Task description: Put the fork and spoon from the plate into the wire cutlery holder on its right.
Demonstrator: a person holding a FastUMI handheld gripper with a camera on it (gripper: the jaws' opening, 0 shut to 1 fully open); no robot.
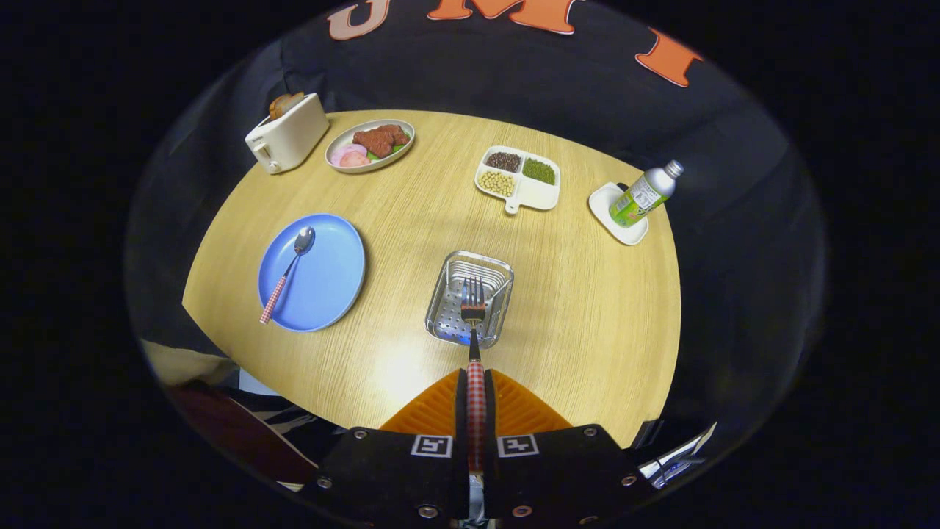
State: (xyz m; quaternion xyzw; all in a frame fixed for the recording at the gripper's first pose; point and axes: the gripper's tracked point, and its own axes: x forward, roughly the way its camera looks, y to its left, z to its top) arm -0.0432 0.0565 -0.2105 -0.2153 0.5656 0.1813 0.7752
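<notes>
My gripper (476, 382) is shut on the fork (474, 312) by its red-checked handle, which runs straight out between the two fingers. The tines hang over the metal cutlery holder (485, 268), a perforated rectangular basket standing on the wooden table just beyond the fingers. To the left of the holder lies the blue plate (323, 279). On it rests the spoon (288, 272), bowl toward the far side, its red-checked handle reaching over the plate's near left rim.
At the back of the round wooden table (587, 308) stand a white toaster (288, 134), an oval plate of food (371, 144) and a divided white dish of beans (518, 178). A bottle (646, 195) lies tilted on a small white dish at the right edge.
</notes>
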